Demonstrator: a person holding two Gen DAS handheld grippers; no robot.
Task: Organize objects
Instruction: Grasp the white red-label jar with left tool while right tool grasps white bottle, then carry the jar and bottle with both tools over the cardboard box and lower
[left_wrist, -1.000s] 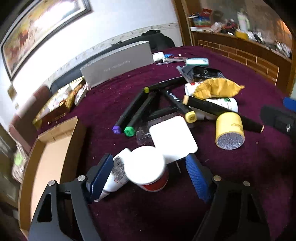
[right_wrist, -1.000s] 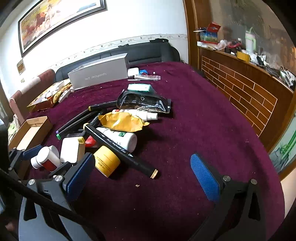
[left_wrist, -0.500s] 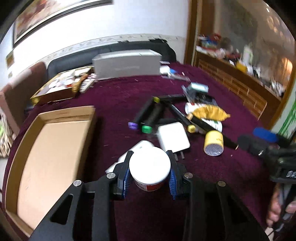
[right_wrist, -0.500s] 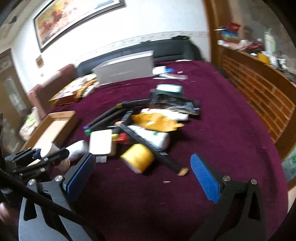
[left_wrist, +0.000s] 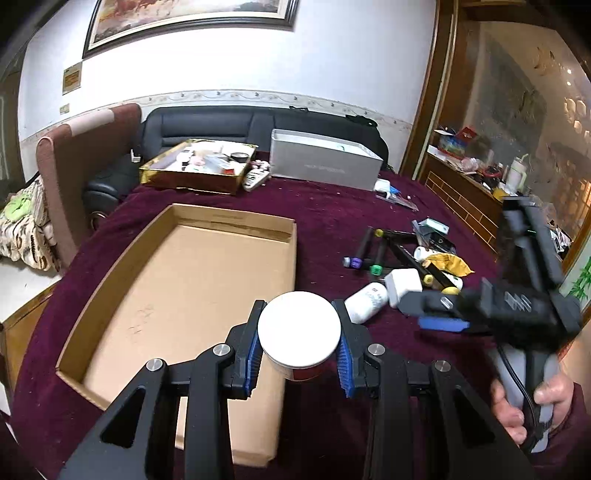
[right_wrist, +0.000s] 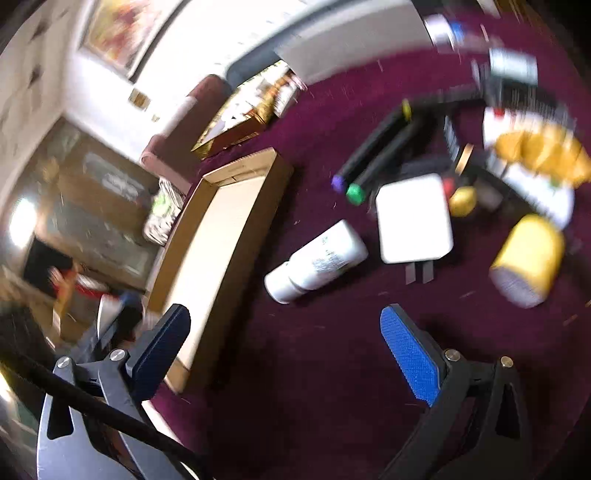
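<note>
My left gripper (left_wrist: 299, 343) is shut on a white-lidded red jar (left_wrist: 299, 332) and holds it in the air over the right edge of an open cardboard box (left_wrist: 177, 280). My right gripper (right_wrist: 284, 343) is open and empty, above the purple cloth just short of a white bottle (right_wrist: 317, 260) lying on its side. It also shows in the left wrist view (left_wrist: 443, 325), over the pile. The box also shows in the right wrist view (right_wrist: 218, 229), to the left of the bottle.
A pile lies on the purple cloth: a white charger (right_wrist: 413, 218), a yellow roll (right_wrist: 528, 258), black markers (right_wrist: 373, 158), a yellow bag (right_wrist: 539, 151). A grey box (left_wrist: 321, 164) and a gold tray (left_wrist: 199, 168) stand at the far edge. A wooden ledge (left_wrist: 465, 199) runs along the right.
My left gripper closed on the jar, lifted it and carried it left over the box. My right gripper swung left and down toward the white bottle.
</note>
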